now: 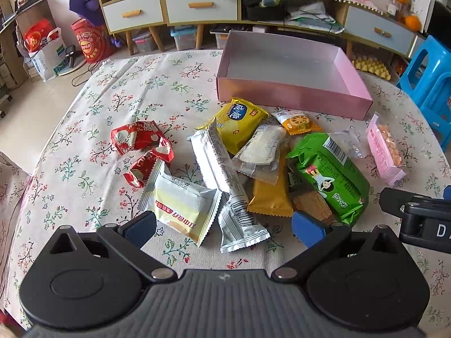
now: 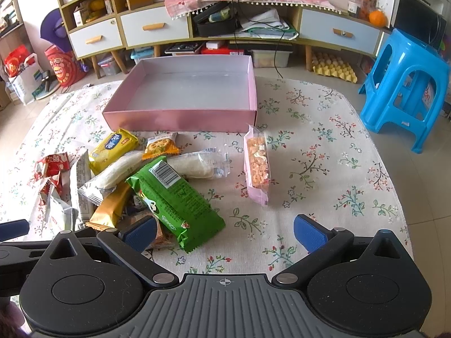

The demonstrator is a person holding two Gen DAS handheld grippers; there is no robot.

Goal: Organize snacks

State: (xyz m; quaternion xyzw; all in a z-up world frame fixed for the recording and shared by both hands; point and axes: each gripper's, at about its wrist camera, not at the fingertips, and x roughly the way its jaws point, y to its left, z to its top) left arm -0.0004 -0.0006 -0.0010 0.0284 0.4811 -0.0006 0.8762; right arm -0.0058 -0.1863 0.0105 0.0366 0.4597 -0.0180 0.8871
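At the bottom of the left wrist view the left gripper is held spread and empty over a white packet; red wrappers are fully seen only here. The right gripper, likewise spread, is seen beside the green packet. The pink box is seen beyond the pile.

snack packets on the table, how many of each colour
red: 2
yellow: 1
orange: 2
green: 1
pink: 1
white or silver: 2
clear: 2
total: 11, all outside the pink box; one more may lie hidden under the pile
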